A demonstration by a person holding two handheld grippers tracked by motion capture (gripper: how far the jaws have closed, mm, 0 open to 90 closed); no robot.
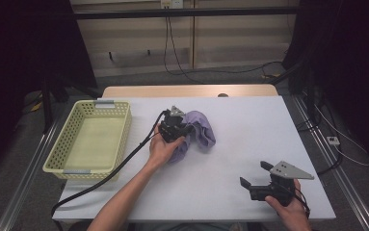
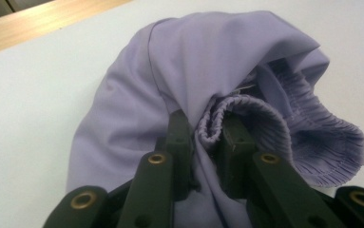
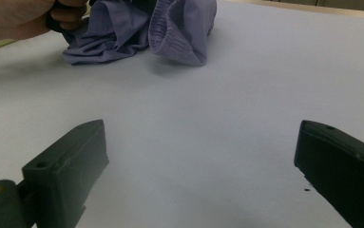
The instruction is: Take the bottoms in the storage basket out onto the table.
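Lavender cloth (image 1: 199, 132) lies bunched near the middle of the white table (image 1: 249, 144), a little toward the far edge, and your left gripper (image 1: 181, 129) is clamped on it. In the left gripper view the two black jaws stand close together with a gathered, ribbed fold of the cloth (image 2: 208, 128) pinched between them; smooth fabric rises in a mound behind the jaws, and an elastic-looking ribbed hem curls open to the right. Your left hand (image 1: 164, 147) wraps the gripper body from the near side, and its cable (image 1: 119, 166) trails back across the table past the near corner of the basket.

Your right gripper (image 1: 254, 177) sits near the table's front right corner, well apart from the cloth, with your right hand (image 1: 288, 204) holding it from below. Its jaws are spread wide with nothing between them: in the right gripper view you see bare table (image 3: 194, 142) between the two black jaws, and the cloth (image 3: 170, 28) farther off at the top, with your left hand (image 3: 23, 19) at the upper left beside it.

The pale yellow mesh basket (image 1: 57, 154) stands at the left side of the table, apart from the cloth, its long side running away from you.
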